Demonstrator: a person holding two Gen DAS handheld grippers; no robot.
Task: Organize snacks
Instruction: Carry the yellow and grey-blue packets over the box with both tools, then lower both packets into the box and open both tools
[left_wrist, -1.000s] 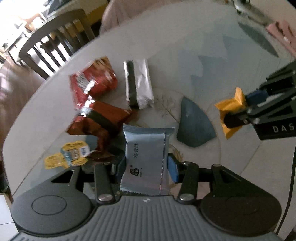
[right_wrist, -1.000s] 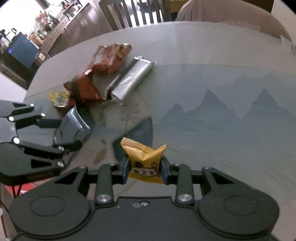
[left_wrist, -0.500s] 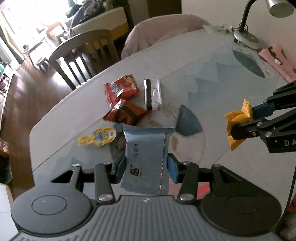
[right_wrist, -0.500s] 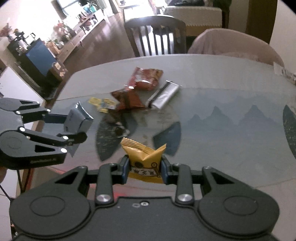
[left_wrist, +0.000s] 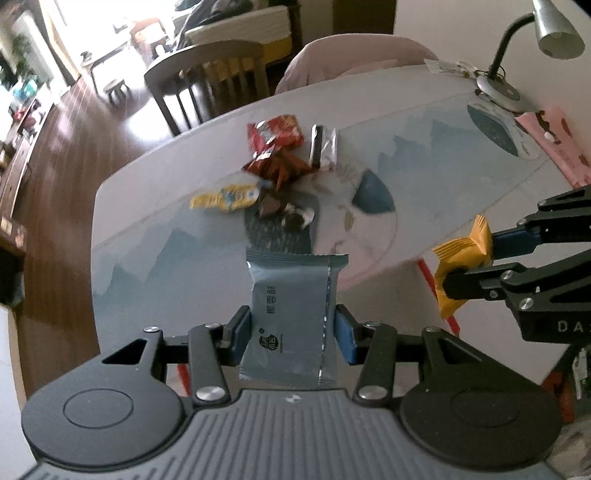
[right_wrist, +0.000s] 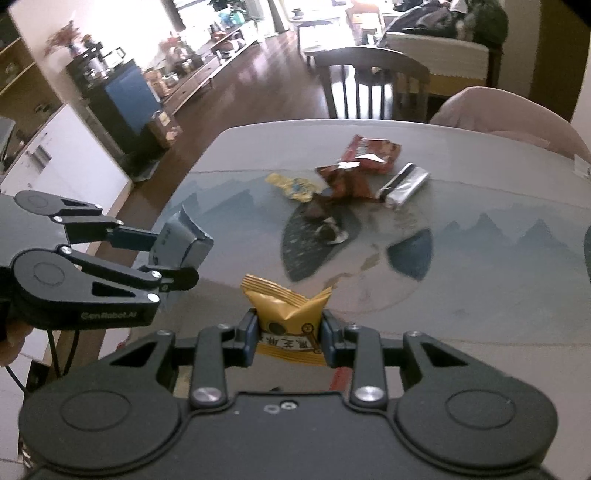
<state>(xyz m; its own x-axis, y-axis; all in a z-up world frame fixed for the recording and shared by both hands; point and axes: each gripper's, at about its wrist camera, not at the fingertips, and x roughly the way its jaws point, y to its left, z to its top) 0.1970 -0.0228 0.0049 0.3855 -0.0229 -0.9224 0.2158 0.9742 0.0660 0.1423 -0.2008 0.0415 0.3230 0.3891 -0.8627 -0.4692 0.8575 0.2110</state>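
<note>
Two snacks are off the surface (left_wrist: 155, 206) at this moment, one in each claw. Nearest, the left claw (left_wrist: 292, 332) is clamped on a grey-blue packet (left_wrist: 291, 314), which stands upright between the blue pads with its crimped top edge uppermost. The right claw (right_wrist: 289, 334) is pinched on a yellow packet (right_wrist: 286, 314), squeezed at the waist so its upper corners flare. Both claws hover above the near edge of the surface, side by side but apart; from the left wrist view the yellow packet shows out to the right, held clear of everything.

No box, tray or basket for the snacks shows in either view, so where these two are meant to go cannot be told. Judged from that, the task is in its carrying phase for this pair, with neither packet set down yet.

Farther out, near the middle of the surface, a loose cluster is left. A small dark wrapper and a pale scrap (left_wrist: 295, 221) lie nearest, too blurred to name. Beside them lies a yellow-and-blue packet (left_wrist: 225, 195). Beyond it a dark red bag (left_wrist: 280, 166) lies crumpled, touching or overlapping a brighter red bag (left_wrist: 277, 133) behind. Just right of those lies a silver bar (left_wrist: 325, 147) with a dark end.

So at least four clear packets still wait, ungrouped. Most of the sorting appears to lie ahead.
</note>
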